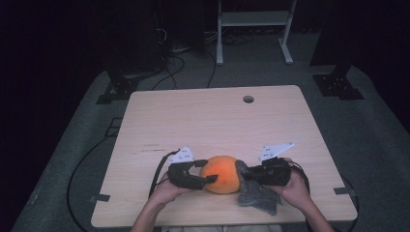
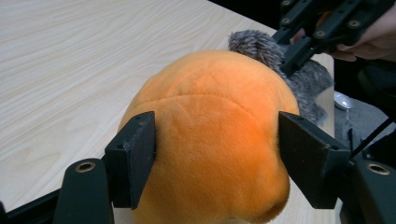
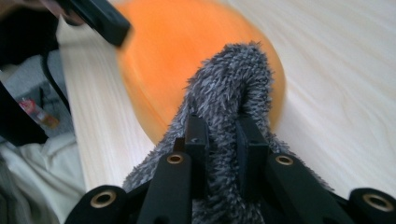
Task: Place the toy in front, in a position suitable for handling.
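An orange plush ball (image 1: 221, 174) sits near the front edge of the wooden surface (image 1: 217, 121), directly between the two hand-held tools. The left gripper (image 1: 209, 171) comes at it from the ball's left side, its jaws set wide on either flank of the round body; in the left gripper view the black pads (image 2: 134, 156) straddle the plush (image 2: 212, 140) and appear to rest against the fabric. Whether they press in or merely touch is hard to tell from this angle.

On the opposite side, the right gripper (image 1: 245, 172) has its jaws drawn nearly together, pinching a fold of grey fuzzy cloth (image 1: 256, 195). In the right gripper view that cloth (image 3: 229, 116) rises in a ridge from between the pads (image 3: 198, 140) and leans onto the ball (image 3: 187, 60) beyond it. The rest of the cloth trails down toward the front edge of the surface, beneath the person's right hand (image 1: 296, 189).

The two tools face each other along one line across the surface, the ball in the middle, the cloth touching its right side. The right gripper is therefore the nearer to the cloth, and any wiping or draping stroke would likely travel leftward over the ball while the left gripper steadies it.
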A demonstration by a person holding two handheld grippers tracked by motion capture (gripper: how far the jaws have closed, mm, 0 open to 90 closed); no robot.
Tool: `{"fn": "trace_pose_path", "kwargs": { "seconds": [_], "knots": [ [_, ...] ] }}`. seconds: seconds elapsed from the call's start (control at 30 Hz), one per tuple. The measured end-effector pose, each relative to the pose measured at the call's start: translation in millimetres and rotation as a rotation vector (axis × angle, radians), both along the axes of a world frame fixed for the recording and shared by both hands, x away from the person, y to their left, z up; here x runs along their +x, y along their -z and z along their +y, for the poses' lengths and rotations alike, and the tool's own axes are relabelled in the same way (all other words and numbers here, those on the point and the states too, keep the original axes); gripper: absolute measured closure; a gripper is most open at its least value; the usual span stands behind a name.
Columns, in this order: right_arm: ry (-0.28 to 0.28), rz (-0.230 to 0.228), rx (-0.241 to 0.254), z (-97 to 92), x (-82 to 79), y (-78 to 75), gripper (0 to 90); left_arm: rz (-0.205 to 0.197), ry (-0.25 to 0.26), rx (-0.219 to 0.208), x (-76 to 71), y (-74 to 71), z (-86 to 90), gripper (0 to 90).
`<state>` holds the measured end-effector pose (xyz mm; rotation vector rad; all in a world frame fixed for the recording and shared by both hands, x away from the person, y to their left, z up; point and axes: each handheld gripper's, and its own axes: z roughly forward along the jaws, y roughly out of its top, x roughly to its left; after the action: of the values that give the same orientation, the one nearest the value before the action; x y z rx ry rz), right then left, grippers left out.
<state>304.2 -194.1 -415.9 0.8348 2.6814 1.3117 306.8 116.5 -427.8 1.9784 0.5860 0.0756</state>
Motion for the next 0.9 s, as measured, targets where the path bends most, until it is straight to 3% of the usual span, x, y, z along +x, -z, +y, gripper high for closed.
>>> {"fn": "trace_pose_path", "kwargs": {
  "seconds": [0.17, 0.23, 0.3, 0.33, 0.37, 0.47, 0.57, 0.63, 0.67, 0.7, 0.77, 0.83, 0.9],
  "knots": [
    [-0.015, -0.056, 0.086, 9.1, -5.2, -14.1, 76.6, 0.005, 0.026, -0.004, 1.0, -0.1, -1.5, 27.0],
    [-0.024, -0.032, 0.074, 13.4, -2.0, -8.6, 76.7, 0.069, 0.022, 0.019, 4.9, -2.1, 3.1, 18.4],
    [-0.033, 0.009, 0.088, 11.6, 0.3, -2.9, 76.9, 0.179, -0.009, 0.056, 11.2, 2.7, 6.6, 9.4],
    [-0.031, 0.023, 0.097, 9.4, 0.7, -1.9, 76.9, 0.236, 0.006, 0.042, 13.5, 8.6, 7.0, 8.3],
    [-0.031, 0.030, 0.099, 8.1, 0.7, -2.0, 76.9, 0.262, 0.024, 0.033, 14.1, 14.4, 5.0, 8.9],
    [-0.034, 0.002, 0.078, 10.6, -3.2, -3.5, 77.2, 0.180, 0.017, 0.033, 11.5, 10.0, 1.5, 18.5],
    [-0.016, -0.044, 0.091, 10.3, -7.5, -9.0, 77.4, -0.018, -0.016, 0.016, 5.0, -1.2, -0.3, 29.0],
    [-0.006, -0.063, 0.085, 11.4, -8.0, -10.4, 77.5, -0.129, -0.024, 0.068, 1.0, -5.4, -5.5, 29.4],
    [-0.003, -0.061, 0.074, 12.8, -7.3, -8.7, 77.6, -0.149, -0.012, 0.103, 0.4, -5.9, -7.5, 28.8],
    [-0.004, -0.057, 0.056, 14.6, -6.3, -5.8, 77.7, -0.136, -0.003, 0.107, 0.7, -4.4, -8.6, 27.1],
    [-0.005, -0.050, 0.053, 17.2, -6.0, -2.7, 77.7, -0.103, -0.010, 0.076, 2.6, -1.4, -6.0, 22.1],
    [-0.008, -0.078, 0.058, 20.5, -9.3, -7.5, 77.6, -0.077, -0.017, 0.048, 4.7, 0.3, -2.3, 21.1],
    [-0.036, -0.090, 0.105, 24.5, -12.7, -13.4, 77.7, -0.113, -0.017, 0.056, 3.3, 1.0, -2.7, 24.4]
  ]
}}
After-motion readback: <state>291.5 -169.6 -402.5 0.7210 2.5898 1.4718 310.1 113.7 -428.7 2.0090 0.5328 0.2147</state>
